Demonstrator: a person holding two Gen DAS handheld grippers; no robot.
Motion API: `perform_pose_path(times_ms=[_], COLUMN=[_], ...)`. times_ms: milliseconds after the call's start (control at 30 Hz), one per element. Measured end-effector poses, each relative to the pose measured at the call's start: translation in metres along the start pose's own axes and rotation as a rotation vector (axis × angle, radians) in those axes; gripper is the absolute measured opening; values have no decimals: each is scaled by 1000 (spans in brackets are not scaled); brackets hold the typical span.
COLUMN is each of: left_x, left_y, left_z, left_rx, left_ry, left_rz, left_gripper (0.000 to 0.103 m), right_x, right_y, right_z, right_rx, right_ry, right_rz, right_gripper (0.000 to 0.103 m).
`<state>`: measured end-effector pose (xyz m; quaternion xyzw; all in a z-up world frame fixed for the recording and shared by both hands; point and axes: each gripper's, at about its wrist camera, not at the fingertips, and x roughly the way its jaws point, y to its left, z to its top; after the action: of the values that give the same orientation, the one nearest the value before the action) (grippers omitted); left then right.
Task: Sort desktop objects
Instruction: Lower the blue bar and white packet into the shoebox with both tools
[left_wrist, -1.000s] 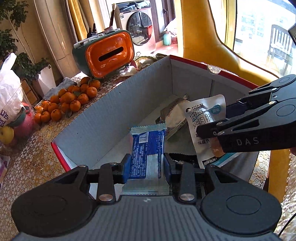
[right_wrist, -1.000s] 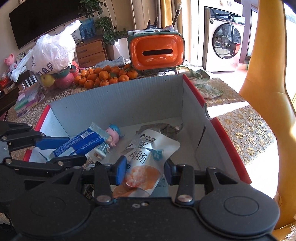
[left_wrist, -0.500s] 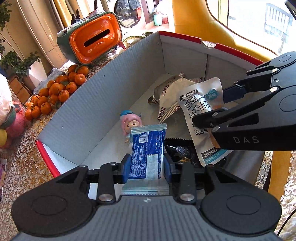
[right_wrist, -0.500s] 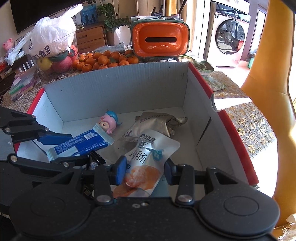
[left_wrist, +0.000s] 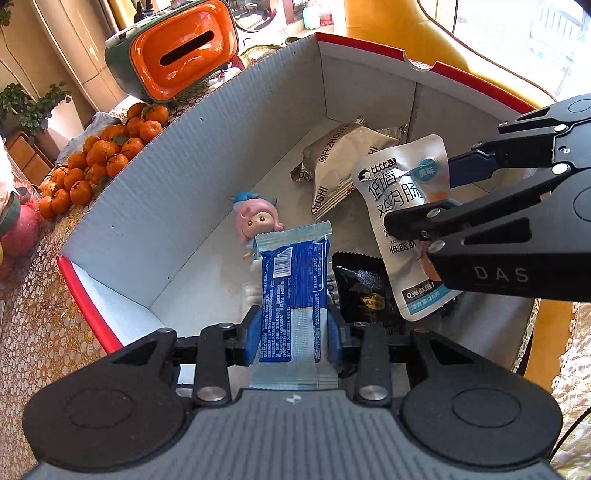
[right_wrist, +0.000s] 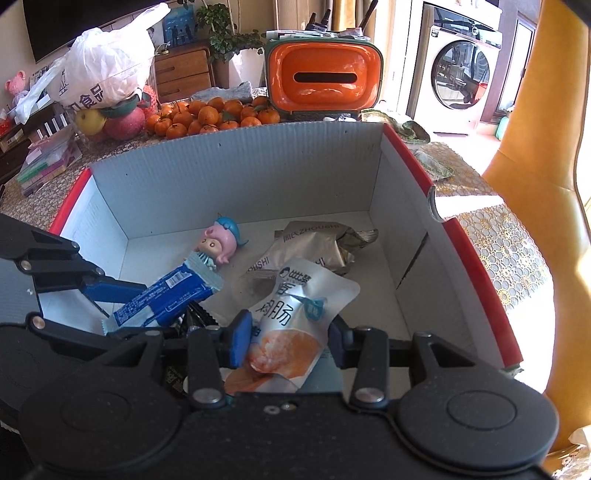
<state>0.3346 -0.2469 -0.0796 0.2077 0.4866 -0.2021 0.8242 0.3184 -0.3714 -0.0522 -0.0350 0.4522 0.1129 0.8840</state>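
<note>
Two hand-held grippers hang over the open cardboard box (right_wrist: 258, 177); the left hand-held gripper (left_wrist: 291, 332) is clamped on a blue snack bar (left_wrist: 293, 291), the right hand-held gripper (right_wrist: 288, 338) on a silver sausage pouch (right_wrist: 295, 314); both packets are held above the box floor, where a pink-haired doll (right_wrist: 219, 242), a grey snack bag (right_wrist: 314, 243) and a black packet (left_wrist: 364, 284) lie; the left wrist view shows the black packet whole, whereas the right wrist view catches only its edge; only the right wrist view shows the white plastic bag (right_wrist: 107, 74) and washing machine (right_wrist: 458, 77); both show tangerines (right_wrist: 207, 114) and an orange tissue box (right_wrist: 323, 79) on the tabletop (right_wrist: 491, 236)
</note>
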Motion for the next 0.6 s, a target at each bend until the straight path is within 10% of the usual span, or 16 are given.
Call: perform_pose_path(times_ms=[600], left_x=[-40], left_y=[0], left_z=[-8], left_rx=[-38], left_ry=[-68], left_rz=[0], left_gripper=[35], right_x=[-29], right_y=[2], right_z=[-2], right_rx=[24], right_ry=[-37], right_rz=[5], right_gripper=[45])
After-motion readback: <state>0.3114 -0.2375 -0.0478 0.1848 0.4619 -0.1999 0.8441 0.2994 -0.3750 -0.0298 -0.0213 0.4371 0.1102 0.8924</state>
